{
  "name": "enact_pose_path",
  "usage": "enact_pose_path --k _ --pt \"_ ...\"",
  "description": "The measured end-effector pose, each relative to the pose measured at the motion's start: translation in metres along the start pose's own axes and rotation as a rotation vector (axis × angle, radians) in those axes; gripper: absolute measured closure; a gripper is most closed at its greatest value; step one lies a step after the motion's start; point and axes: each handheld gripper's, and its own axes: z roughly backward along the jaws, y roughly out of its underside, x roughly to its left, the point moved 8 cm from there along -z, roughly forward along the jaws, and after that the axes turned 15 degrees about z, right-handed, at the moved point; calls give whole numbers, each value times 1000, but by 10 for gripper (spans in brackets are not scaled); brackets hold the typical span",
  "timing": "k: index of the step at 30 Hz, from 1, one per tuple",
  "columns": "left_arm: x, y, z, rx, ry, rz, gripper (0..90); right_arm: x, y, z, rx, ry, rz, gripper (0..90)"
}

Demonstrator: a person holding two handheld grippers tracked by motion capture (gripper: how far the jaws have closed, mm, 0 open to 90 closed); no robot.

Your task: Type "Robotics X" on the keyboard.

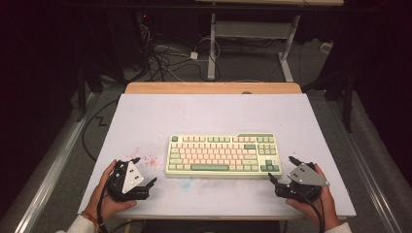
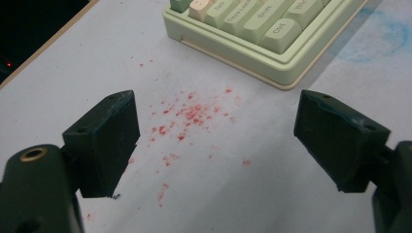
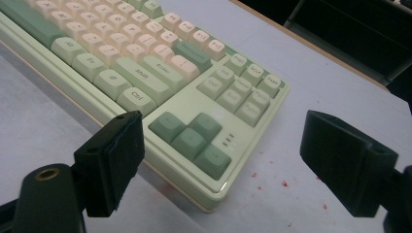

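Observation:
A pale green keyboard (image 1: 223,155) with cream and pink keys lies flat near the middle of the white table top (image 1: 209,114). My left gripper (image 1: 145,171) rests at the front left, open, nothing between its jaws; its view shows the keyboard's left corner (image 2: 272,39) ahead and red specks (image 2: 189,116) on the table. My right gripper (image 1: 282,169) sits open at the front right, jaws either side of the keyboard's right front corner (image 3: 214,189) with the dark green arrow keys (image 3: 192,136).
A faint blue smudge (image 1: 184,183) marks the table in front of the keyboard. The table's wooden far edge (image 1: 214,88) runs along the back. Beyond it stand a desk frame (image 1: 252,39) and tangled cables (image 1: 165,58) on the floor.

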Motion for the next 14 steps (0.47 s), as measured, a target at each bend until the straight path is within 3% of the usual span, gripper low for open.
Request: enact_pose_path --k 14 --pt "-2 -1 -5 19 12 0 157 -1 1 -1 -4 -8 -2 166"
